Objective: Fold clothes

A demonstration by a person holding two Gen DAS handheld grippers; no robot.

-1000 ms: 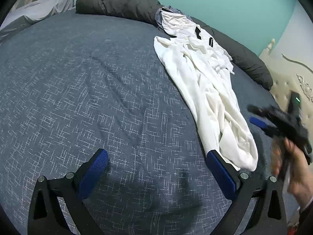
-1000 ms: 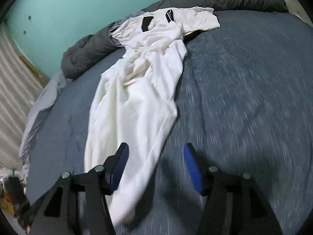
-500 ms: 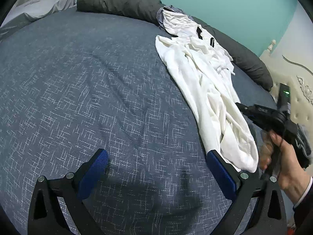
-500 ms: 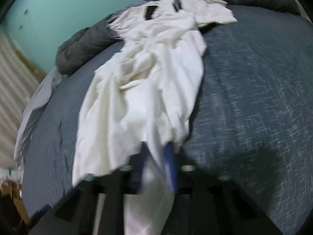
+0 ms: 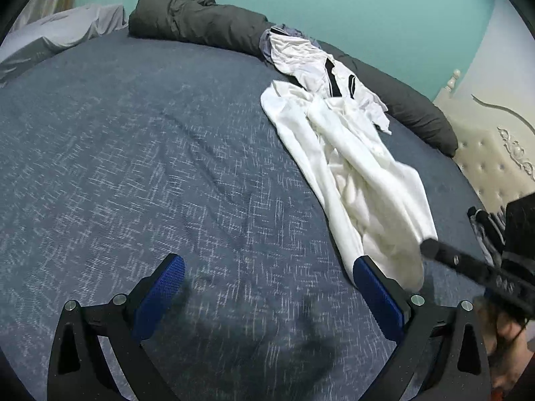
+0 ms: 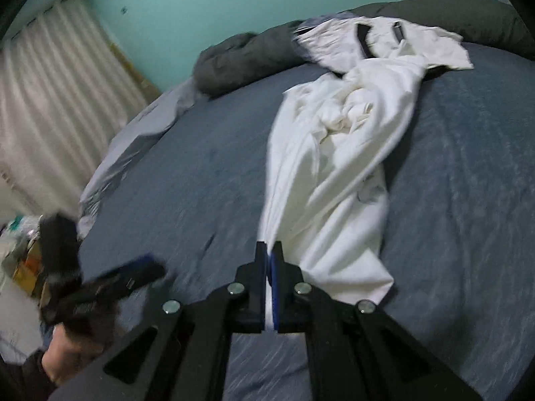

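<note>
1. One blue-grey bedspread (image 5: 140, 173) covers the bed, with one dark grey duvet roll (image 5: 200, 23) along its far edge.
2. The left gripper (image 5: 267, 287) hangs over bare bedspread, its two blue pads spread wide with nothing between them.
3. One long white garment (image 6: 334, 153) lies crumpled right of centre; a second white piece with two black bands (image 6: 381, 36) sits at its far end.
4. The right gripper (image 6: 269, 257) is clenched on the white garment's near edge.

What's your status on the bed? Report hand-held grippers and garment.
Right hand-held gripper shut on white garment, near edge. Left hand-held gripper open, empty, over blue bedspread. Garment crumpled, unfolded; second white piece overlaps far end.
</note>
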